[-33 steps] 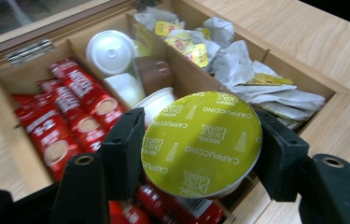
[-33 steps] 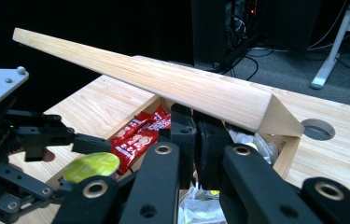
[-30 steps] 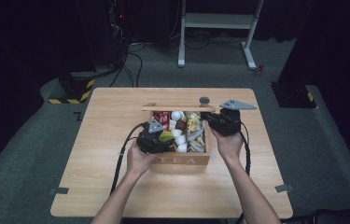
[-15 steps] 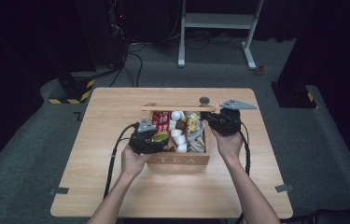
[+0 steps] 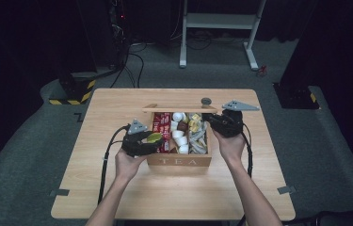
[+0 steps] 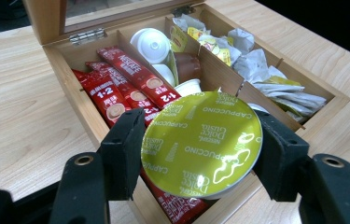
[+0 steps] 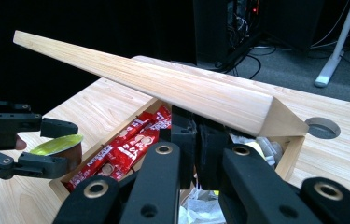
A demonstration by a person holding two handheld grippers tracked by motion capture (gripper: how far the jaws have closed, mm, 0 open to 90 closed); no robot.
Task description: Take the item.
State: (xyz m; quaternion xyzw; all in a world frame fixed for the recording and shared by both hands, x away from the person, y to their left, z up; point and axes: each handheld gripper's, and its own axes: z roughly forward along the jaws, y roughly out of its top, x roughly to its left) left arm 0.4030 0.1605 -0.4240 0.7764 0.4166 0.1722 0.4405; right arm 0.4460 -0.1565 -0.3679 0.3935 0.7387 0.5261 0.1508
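my left gripper [image 5: 151, 141] has its fingers clamped on the green capsule [image 6: 202, 143], hovering over the near left edge of the tea box [image 5: 179, 161], bare table to the left. my right gripper [image 5: 210, 121], fingers pressed together, sits at the box's far right corner under the raised lid [image 7: 140, 84].

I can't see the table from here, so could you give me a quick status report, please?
Left gripper shut on the cappuccino capsule, over the tea box edge. Right gripper shut, under the lid. Nothing in the way.

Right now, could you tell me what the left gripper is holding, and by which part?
The left gripper holds a green-lidded coffee capsule, clamped by opposite sides of its rim.
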